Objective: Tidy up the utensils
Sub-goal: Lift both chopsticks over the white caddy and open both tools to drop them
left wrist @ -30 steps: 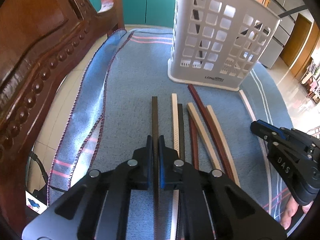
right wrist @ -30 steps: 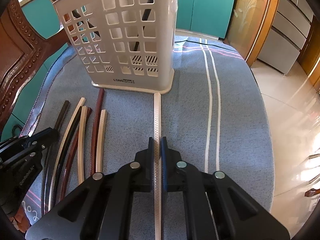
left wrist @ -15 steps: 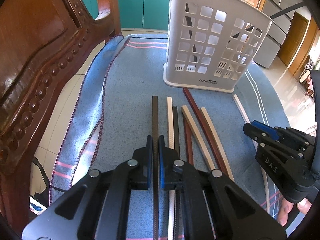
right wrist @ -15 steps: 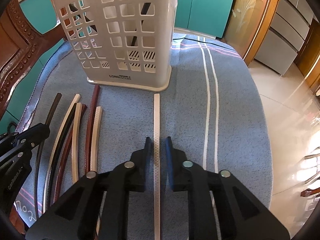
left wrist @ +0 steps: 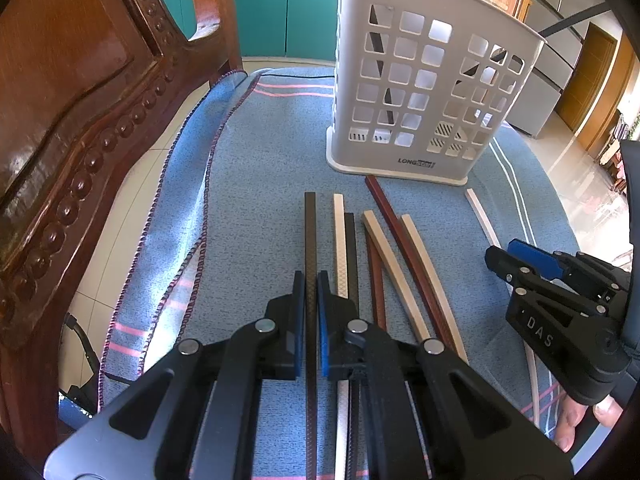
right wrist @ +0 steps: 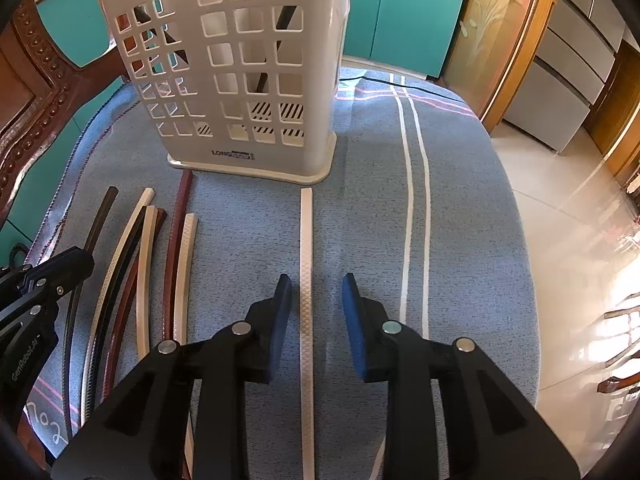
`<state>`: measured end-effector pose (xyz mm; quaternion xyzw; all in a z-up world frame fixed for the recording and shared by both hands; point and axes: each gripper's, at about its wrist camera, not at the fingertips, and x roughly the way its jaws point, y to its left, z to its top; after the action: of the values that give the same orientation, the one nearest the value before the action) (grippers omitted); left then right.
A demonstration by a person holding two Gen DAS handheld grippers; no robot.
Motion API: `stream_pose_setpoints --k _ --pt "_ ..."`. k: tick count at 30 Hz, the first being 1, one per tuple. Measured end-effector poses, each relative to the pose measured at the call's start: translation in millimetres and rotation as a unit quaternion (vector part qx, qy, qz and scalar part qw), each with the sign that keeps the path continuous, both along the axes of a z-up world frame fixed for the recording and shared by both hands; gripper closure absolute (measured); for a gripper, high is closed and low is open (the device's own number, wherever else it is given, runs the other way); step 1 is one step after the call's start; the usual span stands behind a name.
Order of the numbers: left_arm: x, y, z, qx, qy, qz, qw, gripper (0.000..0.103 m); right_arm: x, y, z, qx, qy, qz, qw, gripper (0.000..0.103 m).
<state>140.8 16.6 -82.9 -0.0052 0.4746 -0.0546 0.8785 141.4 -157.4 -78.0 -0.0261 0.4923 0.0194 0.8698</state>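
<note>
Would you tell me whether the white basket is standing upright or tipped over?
Upright: the white basket stands with its whole base rim flat on the blue cloth, open end up.

Two close wrist views angled down, both facing basket (left wrist: pixel 424 92)

Carved wooden chair (left wrist: pixel 80 92) at left of frame; teal cabinet doors (left wrist: pixel 288 4) top centre; blue striped cloth (right wrist: pixel 460 208) below; glossy tiled floor (right wrist: pixel 580 240) right.
</note>
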Motion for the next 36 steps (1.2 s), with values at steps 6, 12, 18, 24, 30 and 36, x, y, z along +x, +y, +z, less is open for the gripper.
stream_pose_setpoints --k 6,12,18,24,30,36 --pt "-3.7 3.6 6.3 -0.006 -0.007 0.002 1.0000 0.096 -2.6 0.8 3.7 0.018 -0.004 0.004 1.000 0.097" --pt "-14.7 11.4 29.1 -0.031 -0.035 -0.002 0.9989 0.096 -14.3 -4.4 29.5 0.040 -0.047 0.006 0.998 0.097" --pt "-45.0 33.6 92.8 -0.090 -0.103 -0.013 0.9905 0.096 -49.1 -24.2 78.5 0.094 -0.106 0.018 0.990 0.097" --pt "-76.3 57.2 177.9 -0.140 -0.203 -0.014 0.9690 0.096 -86.6 -38.0 126.1 0.132 -0.160 0.030 0.978 0.097" --pt "-80.7 79.5 260.8 -0.191 -0.336 0.013 0.9221 0.096 -99.6 -46.2 176.8 0.159 -0.215 0.042 0.963 0.097" --pt "-24.9 77.1 260.4 -0.208 -0.365 0.066 0.9049 0.096 -89.1 -52.7 233.5 0.192 -0.280 0.048 0.939 0.097"
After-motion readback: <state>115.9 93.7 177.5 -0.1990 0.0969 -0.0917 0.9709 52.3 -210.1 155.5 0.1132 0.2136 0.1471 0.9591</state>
